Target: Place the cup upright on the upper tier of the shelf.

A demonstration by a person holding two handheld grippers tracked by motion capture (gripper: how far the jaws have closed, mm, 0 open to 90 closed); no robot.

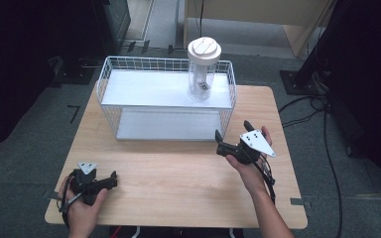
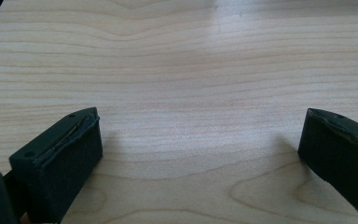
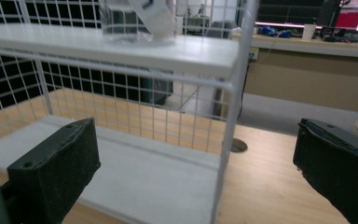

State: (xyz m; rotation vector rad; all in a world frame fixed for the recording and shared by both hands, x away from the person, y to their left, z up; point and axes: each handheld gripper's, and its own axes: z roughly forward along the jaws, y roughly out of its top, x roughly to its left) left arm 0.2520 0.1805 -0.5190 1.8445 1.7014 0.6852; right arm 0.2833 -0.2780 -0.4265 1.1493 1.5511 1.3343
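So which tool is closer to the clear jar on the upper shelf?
Right. The right tool is open just before the wire rack's right front corner, below the clear jar. The left tool is open at the table's near left edge, much farther away.

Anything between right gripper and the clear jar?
Yes: the wire rack's mesh wall, seen in right gripper view, stands between right gripper and the clear jar.

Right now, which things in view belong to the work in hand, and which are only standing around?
Belong to the work:
- clear plastic cup with a white lid
- white wire two-shelf rack
- right gripper, jaws open
- left gripper, jaws open

Just around:
- light wooden table
- black cables on the grey floor
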